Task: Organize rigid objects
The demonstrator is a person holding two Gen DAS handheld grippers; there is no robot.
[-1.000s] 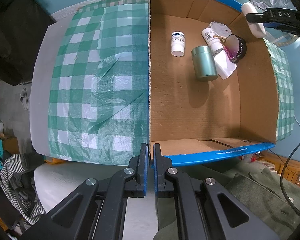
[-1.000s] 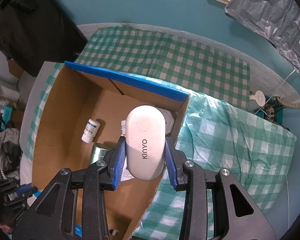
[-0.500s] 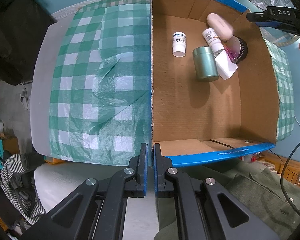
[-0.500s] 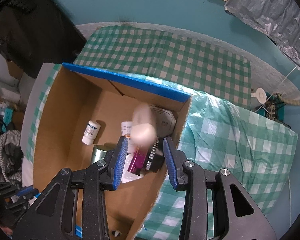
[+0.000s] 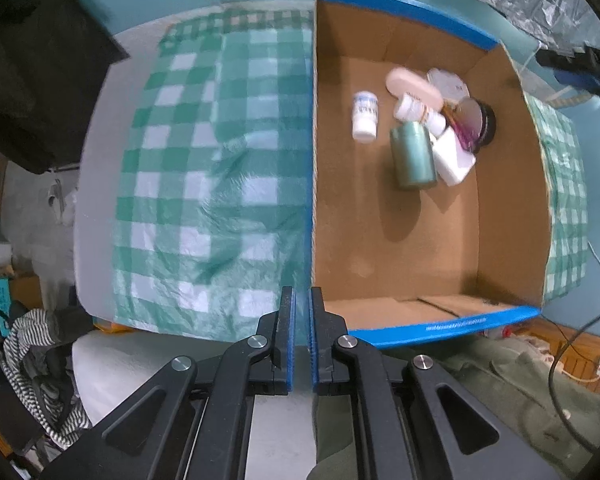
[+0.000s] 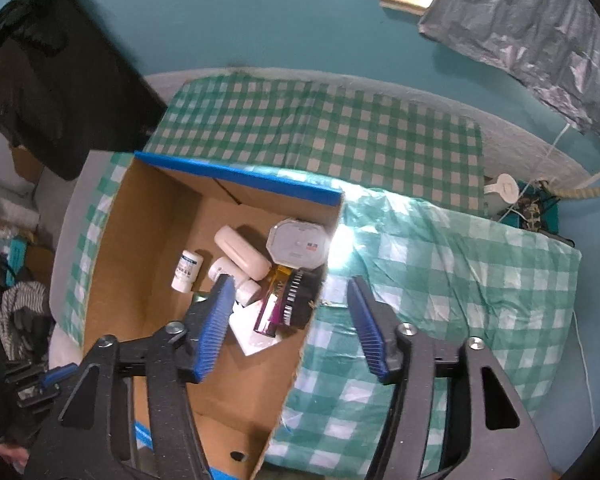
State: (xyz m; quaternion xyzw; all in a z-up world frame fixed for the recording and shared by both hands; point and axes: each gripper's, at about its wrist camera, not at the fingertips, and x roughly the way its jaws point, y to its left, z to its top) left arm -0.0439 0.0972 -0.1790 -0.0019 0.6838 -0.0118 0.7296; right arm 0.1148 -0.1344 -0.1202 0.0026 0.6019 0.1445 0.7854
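Right wrist view looks down past the right claw [image 6: 290, 322], whose ribbed blue pads have just been spreading and hold nothing between them. Below, at centre left of the frame, sits an open corrugated cardboard box with blue-taped rims [image 6: 148, 240] on a crinkled green-and-white checked cloth [image 6: 440, 272] covering the tabletop. Inside the box, the smooth white oblong case [image 6: 242, 254] lies against a white pill bottle [image 6: 186, 270], an octagonal grey tin [image 6: 298, 244], a glossy magenta tube [image 6: 270, 312] and a ridged black round lid [image 6: 294, 296]. Left wrist view shows the left claw [image 5: 302, 336] pressed together and empty at the bottom centre, and a matte green cylindrical canister [image 5: 412, 154] lying in the box.
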